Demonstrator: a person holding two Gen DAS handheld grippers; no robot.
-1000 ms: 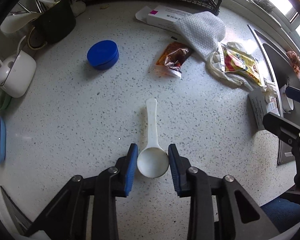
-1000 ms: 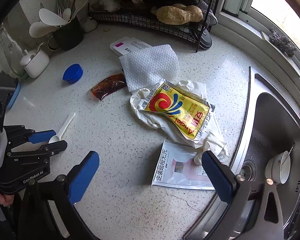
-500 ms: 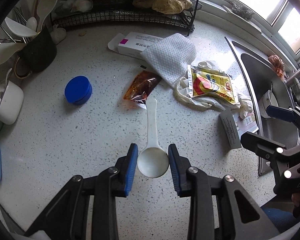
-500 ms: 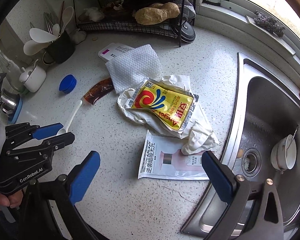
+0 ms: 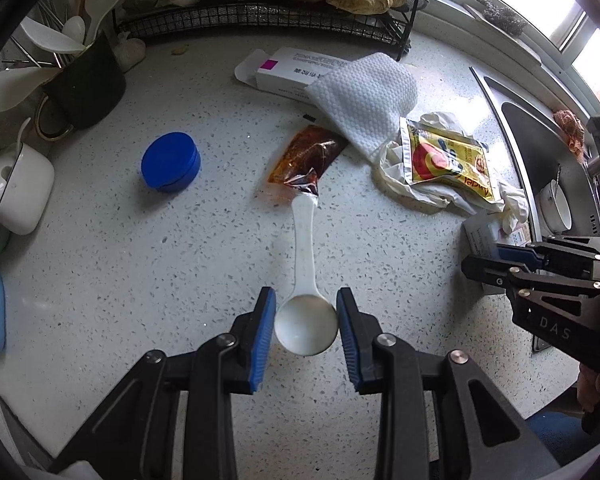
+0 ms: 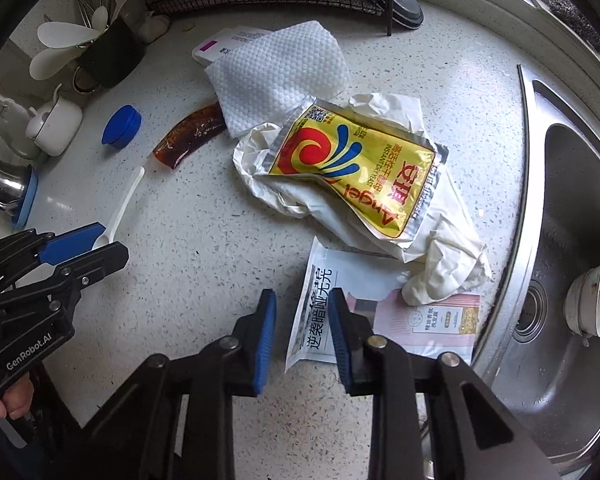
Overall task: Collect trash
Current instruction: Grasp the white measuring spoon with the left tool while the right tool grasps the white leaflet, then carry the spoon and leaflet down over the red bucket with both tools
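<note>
Trash litters the speckled worktop (image 6: pixel 204 240) beside the sink (image 6: pixel 572 208): a white cloth (image 6: pixel 280 76), yellow packet (image 6: pixel 356 168), and flat white pouch (image 6: pixel 352 316), whose corner the right gripper (image 6: pixel 302 332) jaws have just closed on. The left gripper (image 5: pixel 306 326) jaws pinch a white scoop (image 5: pixel 305 276).

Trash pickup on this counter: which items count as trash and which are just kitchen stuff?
Trash:
white plastic scoop, held in the left gripper
flat white printed sachet, between the right gripper's jaws
yellow foil packet
brown sauce sachet
crumpled white bag

Bystanders:
blue round lid
white teapot
dark utensil cup
steel sink
</note>
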